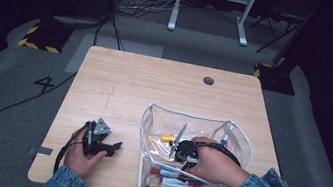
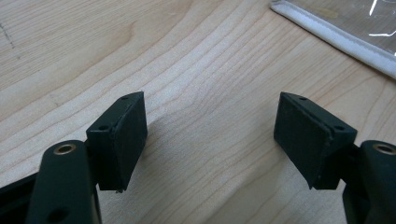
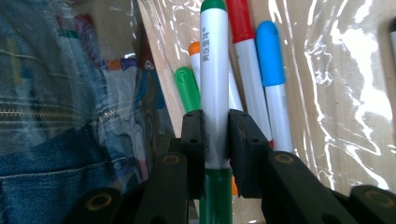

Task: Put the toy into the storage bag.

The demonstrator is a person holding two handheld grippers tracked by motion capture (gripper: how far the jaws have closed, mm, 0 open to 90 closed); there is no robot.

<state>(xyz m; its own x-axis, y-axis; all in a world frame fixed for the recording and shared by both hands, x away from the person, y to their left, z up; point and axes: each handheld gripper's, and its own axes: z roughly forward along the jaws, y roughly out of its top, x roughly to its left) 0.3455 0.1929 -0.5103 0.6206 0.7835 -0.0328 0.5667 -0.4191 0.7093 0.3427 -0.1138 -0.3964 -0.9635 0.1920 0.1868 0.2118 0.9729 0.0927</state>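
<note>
My right gripper (image 3: 215, 115) is shut on a white marker with green ends (image 3: 214, 70), pinched at mid-barrel between both pads. Beyond it lie a red marker (image 3: 243, 28), a blue-capped marker (image 3: 271, 51) and a green one (image 3: 187, 88) on the clear plastic. In the high view the right gripper (image 1: 184, 151) sits inside a clear pouch (image 1: 151, 114), above a row of markers (image 1: 180, 184) at its near end. My left gripper (image 1: 113, 147) rests on the table left of the pouch. It stands open (image 2: 210, 107) with only bare wood between its pads.
The wooden table (image 1: 130, 83) has a round grommet hole (image 1: 208, 80) at the back. A yellow marker (image 1: 168, 138) and a blue one (image 1: 223, 141) lie farther in the pouch. The pouch's white edge (image 2: 336, 39) runs ahead of the left gripper. A denim sleeve (image 3: 46, 172) is beside the right gripper.
</note>
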